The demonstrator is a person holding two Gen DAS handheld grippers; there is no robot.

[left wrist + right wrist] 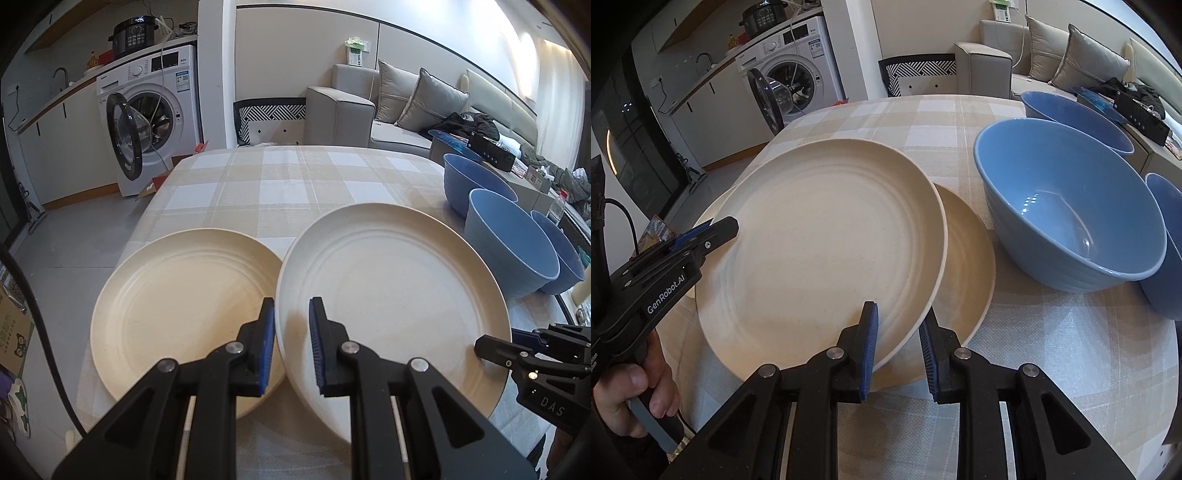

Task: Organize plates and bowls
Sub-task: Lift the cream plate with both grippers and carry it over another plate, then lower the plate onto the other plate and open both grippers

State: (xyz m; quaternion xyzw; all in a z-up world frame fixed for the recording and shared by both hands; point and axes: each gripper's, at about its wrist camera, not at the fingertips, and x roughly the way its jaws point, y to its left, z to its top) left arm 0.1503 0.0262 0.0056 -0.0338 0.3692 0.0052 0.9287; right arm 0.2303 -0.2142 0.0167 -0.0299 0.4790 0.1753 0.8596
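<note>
Stacking the plates

My right claw (898,350) maybe pinches the top plate (820,251); left claw (291,343) gapes. Lower it flat.

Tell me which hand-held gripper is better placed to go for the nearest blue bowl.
Right, probably. The right hand-held gripper sits at the top plate's right rim, and the nearest blue bowl stands just ahead to its right. The left hand-held gripper is at that plate's opposite rim, with the plate between.
</note>
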